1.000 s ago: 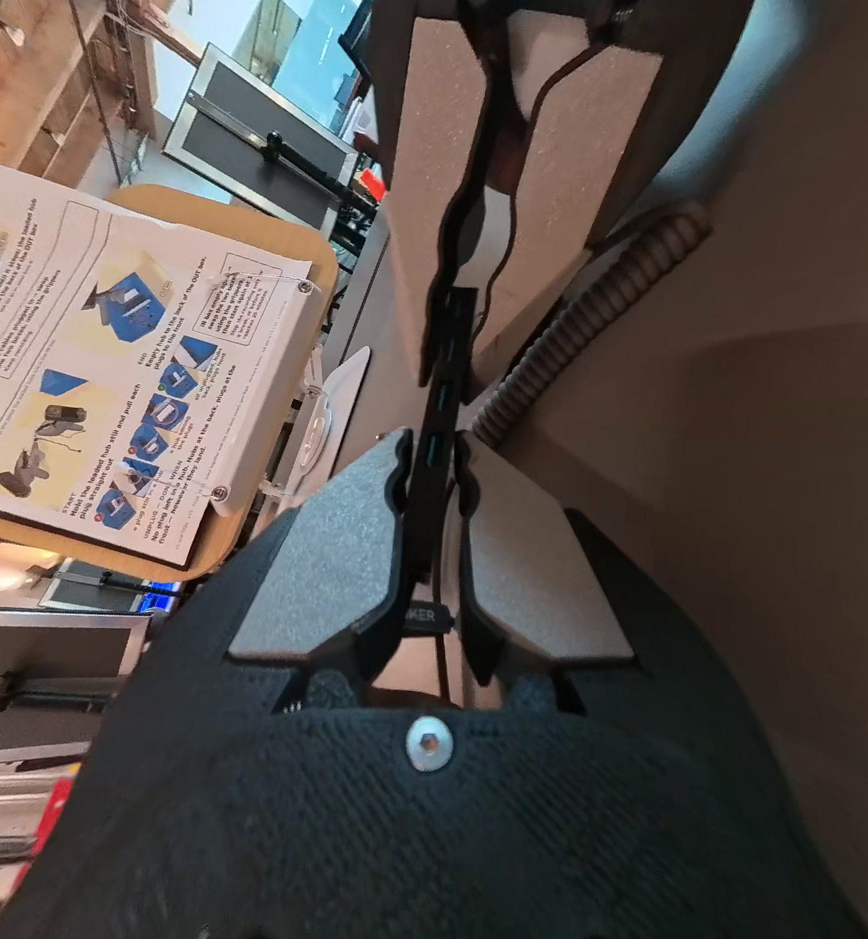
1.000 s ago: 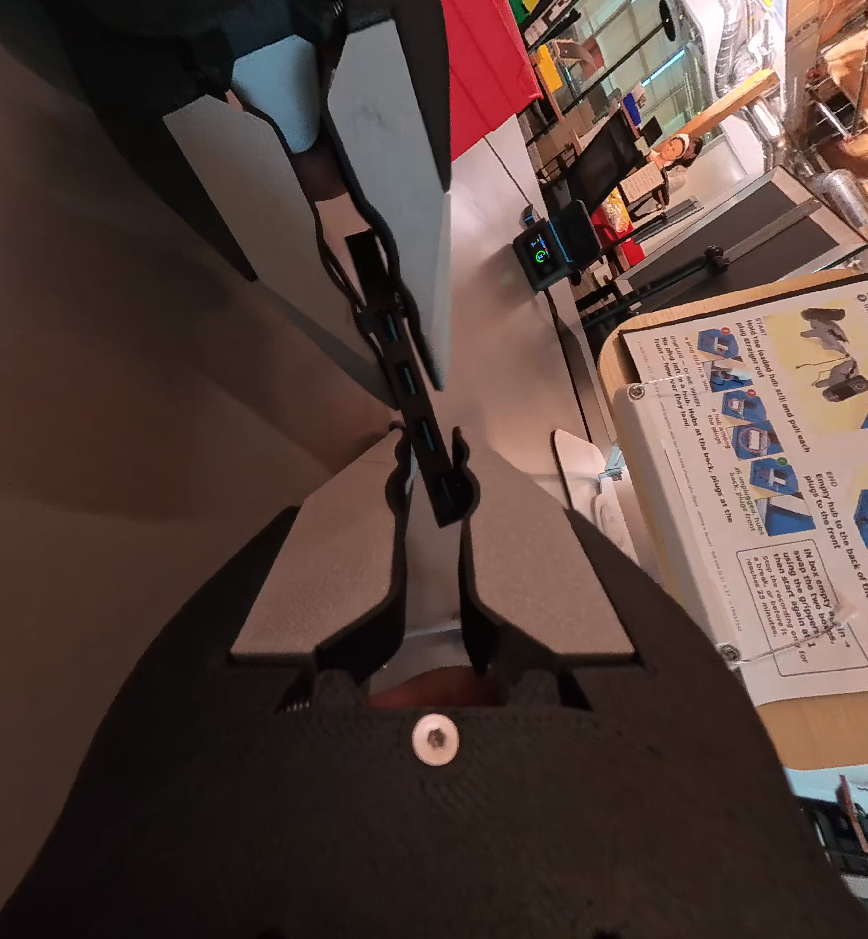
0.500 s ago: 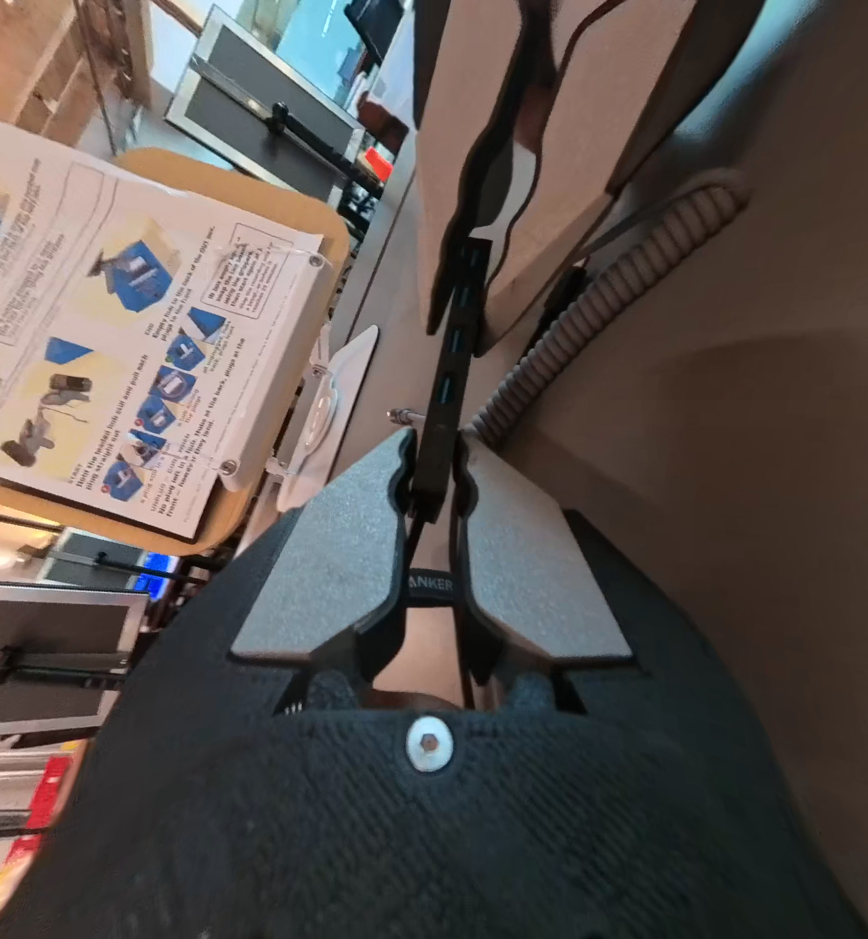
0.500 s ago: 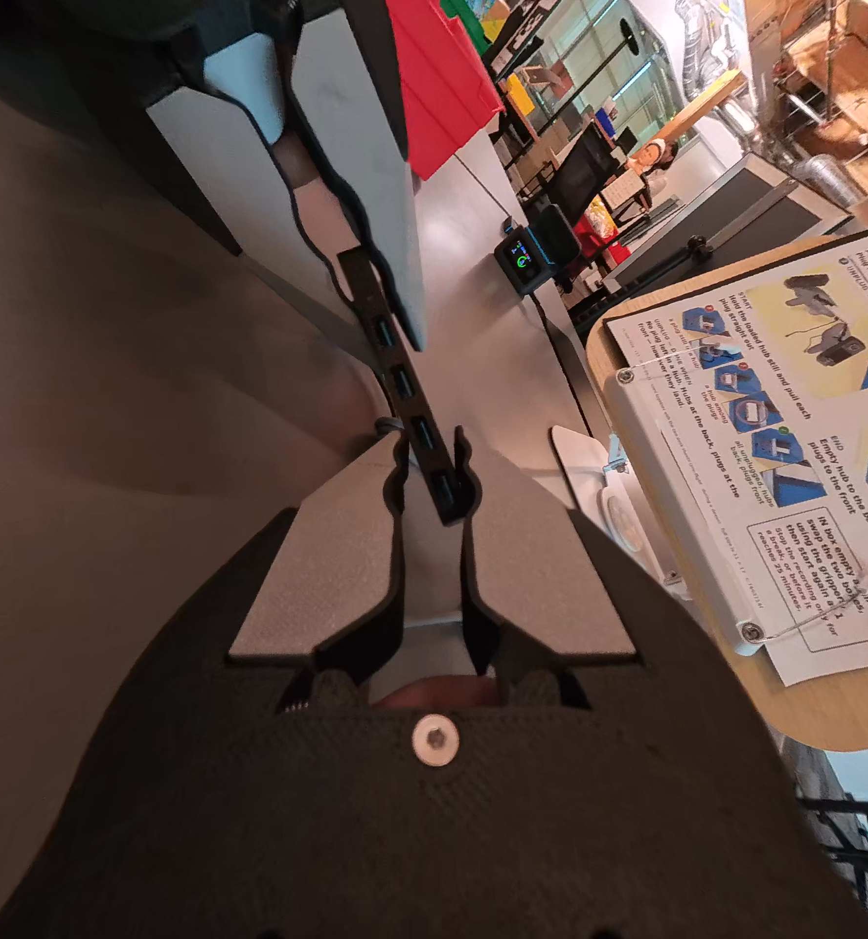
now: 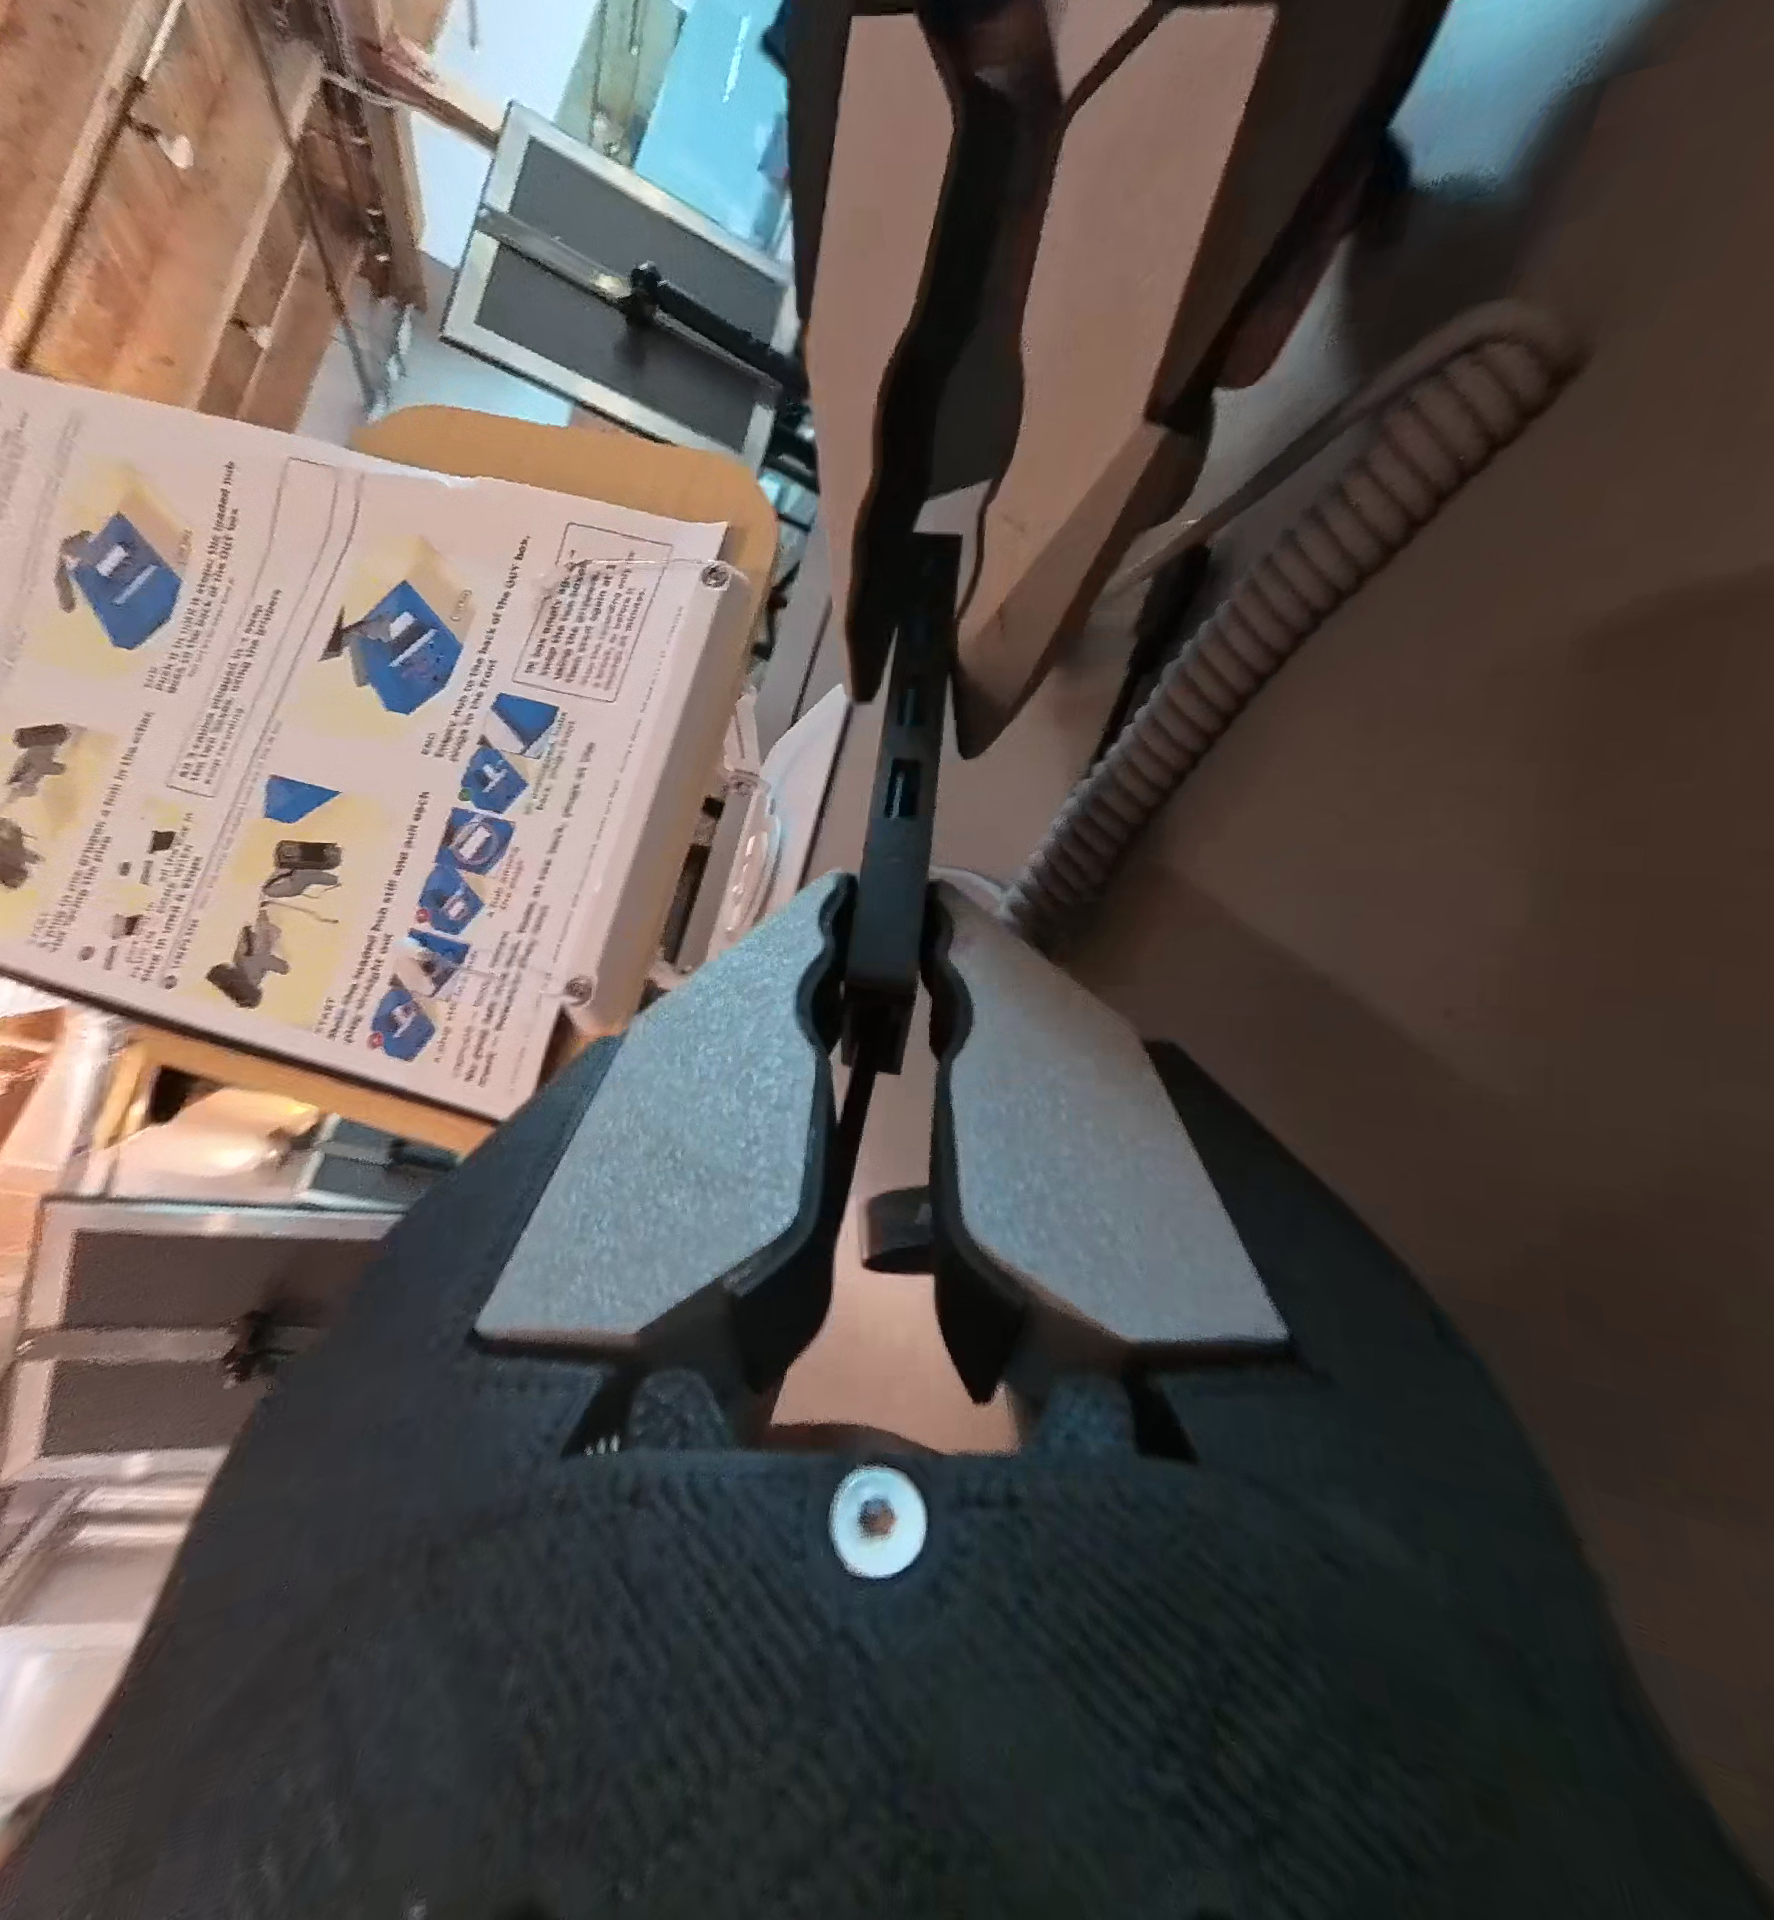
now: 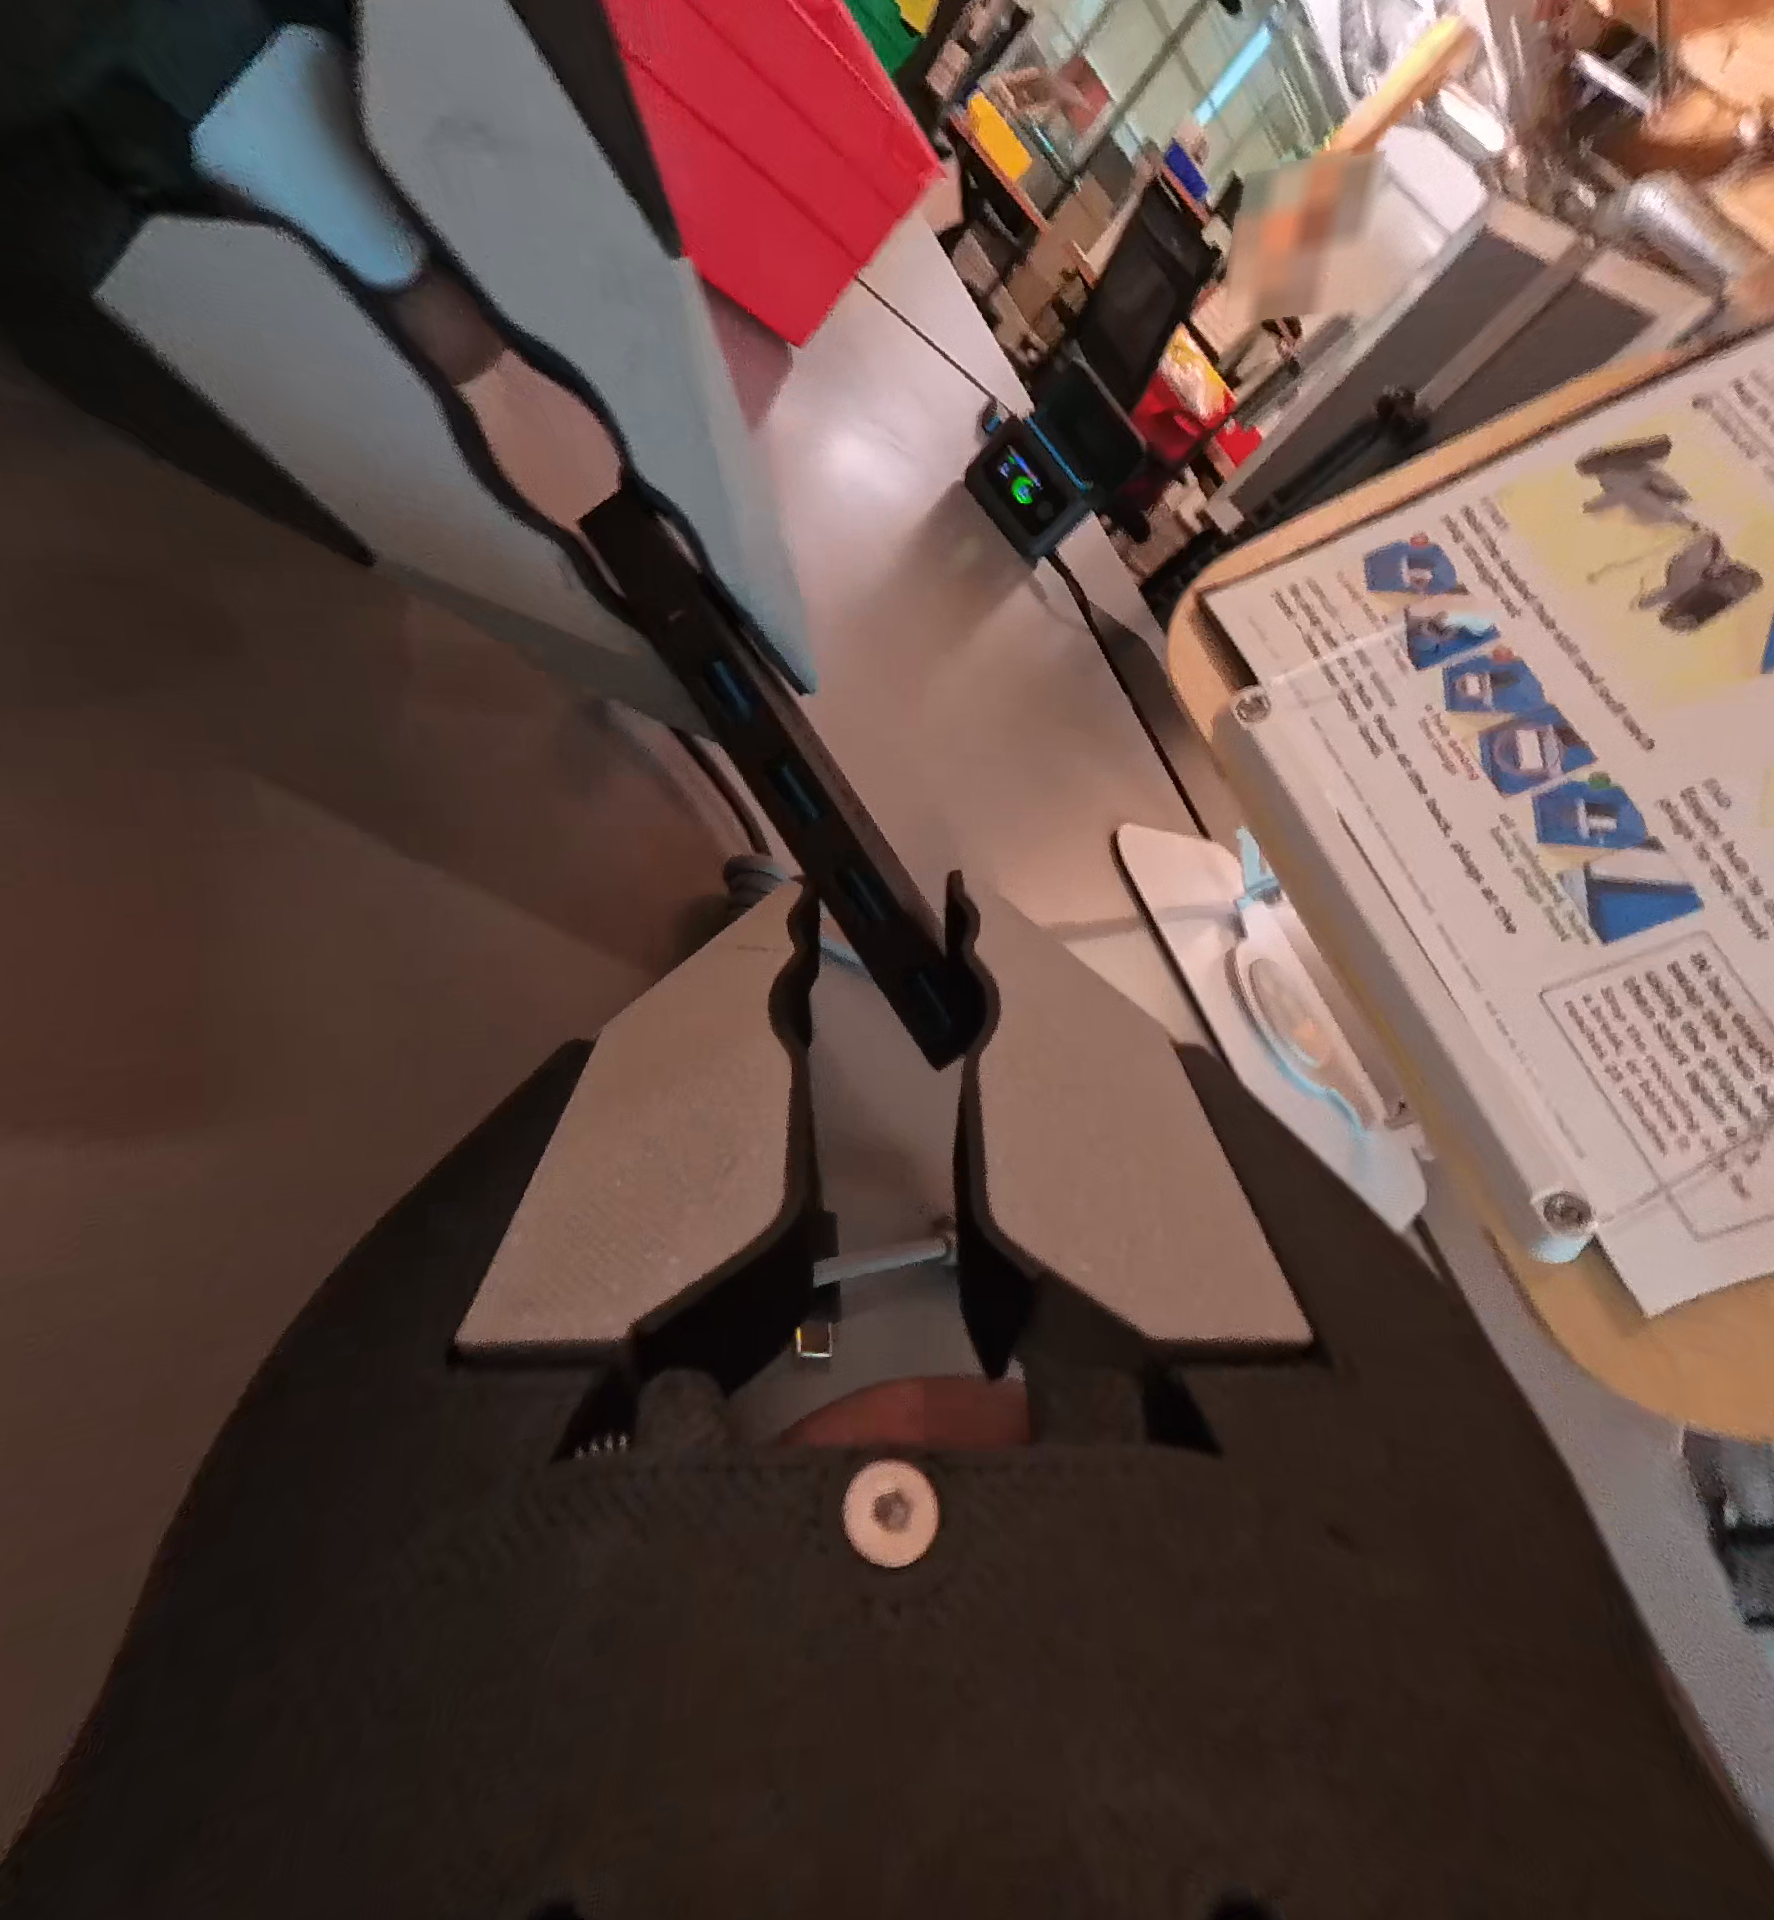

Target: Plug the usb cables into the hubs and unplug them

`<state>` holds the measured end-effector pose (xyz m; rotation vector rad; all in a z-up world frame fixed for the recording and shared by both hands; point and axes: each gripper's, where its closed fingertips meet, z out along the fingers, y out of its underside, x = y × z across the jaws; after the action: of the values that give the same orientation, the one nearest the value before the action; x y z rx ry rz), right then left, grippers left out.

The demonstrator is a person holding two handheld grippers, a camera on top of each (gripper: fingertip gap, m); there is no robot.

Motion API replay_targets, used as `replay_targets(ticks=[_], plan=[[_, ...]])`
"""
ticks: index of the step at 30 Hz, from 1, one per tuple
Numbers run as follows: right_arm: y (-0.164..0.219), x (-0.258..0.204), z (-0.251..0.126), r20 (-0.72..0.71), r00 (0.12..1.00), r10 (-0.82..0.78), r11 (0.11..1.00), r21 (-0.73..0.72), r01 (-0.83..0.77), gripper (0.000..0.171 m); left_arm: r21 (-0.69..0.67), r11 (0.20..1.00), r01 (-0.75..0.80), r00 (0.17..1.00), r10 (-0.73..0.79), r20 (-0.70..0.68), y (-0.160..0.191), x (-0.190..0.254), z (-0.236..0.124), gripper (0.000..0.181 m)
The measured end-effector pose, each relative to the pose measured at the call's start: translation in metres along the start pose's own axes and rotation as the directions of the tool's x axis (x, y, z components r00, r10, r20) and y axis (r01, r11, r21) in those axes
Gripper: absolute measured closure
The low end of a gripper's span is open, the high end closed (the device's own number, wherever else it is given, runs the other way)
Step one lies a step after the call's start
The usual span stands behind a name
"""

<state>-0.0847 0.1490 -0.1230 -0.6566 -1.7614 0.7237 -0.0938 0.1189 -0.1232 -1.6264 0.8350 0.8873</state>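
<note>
A slim black USB hub (image 5: 904, 810) with blue ports hangs in the air between my two grippers. My left gripper (image 5: 883, 904) is shut on the hub's cable end, and the hub's black cable runs back between its fingers. My right gripper (image 6: 883, 904) is shut on the hub's (image 6: 810, 800) other end, which lies slanted across its jaws and rests against the right finger. Each gripper also shows in the other's view: the right one (image 5: 914, 707) and the left one (image 6: 732, 696). A loose USB plug (image 6: 821, 1340) on a grey cable lies on the table below.
An instruction sheet on a wooden board (image 5: 291, 779) stands beside the table (image 6: 914, 623) and also shows in the right wrist view (image 6: 1589, 831). A ribbed hose (image 5: 1278, 623), a red bin (image 6: 758, 156), a small lit device (image 6: 1028, 499) and a white pad (image 6: 1205, 935) are nearby.
The two grippers have drawn apart along the hub. My left gripper now grips near its cable end instead of mid-body. The hub lies more slanted in the right gripper, whose jaws stand slightly wider.
</note>
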Motion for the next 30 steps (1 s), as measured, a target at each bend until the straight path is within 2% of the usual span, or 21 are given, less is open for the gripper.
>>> replay_targets(ticks=[2, 6, 9, 12, 18, 24, 25, 27, 30], plan=[[0.004, 0.019, -0.002, -0.079, 0.991, 0.111, 0.993, -0.018, -0.113, 0.142, -0.052, 0.999, -0.001, 0.998, 0.004, 0.061, 0.007, -0.01, 0.004, 0.171], [0.025, 0.064, -0.02, -0.235, 0.908, 0.347, 0.934, -0.005, -0.358, 0.147, -0.195, 0.978, 0.077, 0.971, -0.029, 0.238, 0.046, -0.047, 0.002, 0.172], [0.041, 0.073, -0.026, -0.243, 0.845, 0.476, 0.869, -0.016, -0.495, 0.133, -0.245, 0.96, 0.133, 0.95, -0.053, 0.306, 0.064, -0.061, -0.002, 0.172], [0.046, 0.074, -0.026, -0.234, 0.801, 0.551, 0.821, -0.019, -0.571, 0.124, -0.253, 0.954, 0.163, 0.948, -0.08, 0.307, 0.068, -0.06, -0.001, 0.172], [0.066, 0.072, -0.027, -0.289, 0.763, 0.578, 0.77, -0.117, -0.627, 0.112, -0.253, 0.952, 0.171, 0.95, -0.091, 0.3, 0.069, -0.058, 0.0, 0.172], [0.068, 0.046, -0.024, -0.204, 0.777, 0.596, 0.743, -0.23, -0.629, 0.108, -0.257, 0.951, 0.171, 0.947, -0.087, 0.309, 0.071, -0.06, -0.001, 0.172], [0.069, 0.042, -0.024, -0.191, 0.778, 0.599, 0.737, -0.249, -0.629, 0.111, -0.252, 0.952, 0.171, 0.947, -0.089, 0.308, 0.07, -0.06, -0.001, 0.172], [0.07, 0.035, -0.023, -0.16, 0.779, 0.606, 0.73, -0.278, -0.625, 0.13, -0.241, 0.956, 0.166, 0.947, -0.087, 0.31, 0.068, -0.06, -0.001, 0.171], [0.074, 0.023, -0.021, -0.109, 0.784, 0.612, 0.715, -0.349, -0.606, 0.138, -0.233, 0.962, 0.145, 0.949, -0.069, 0.306, 0.065, -0.06, -0.001, 0.172]])
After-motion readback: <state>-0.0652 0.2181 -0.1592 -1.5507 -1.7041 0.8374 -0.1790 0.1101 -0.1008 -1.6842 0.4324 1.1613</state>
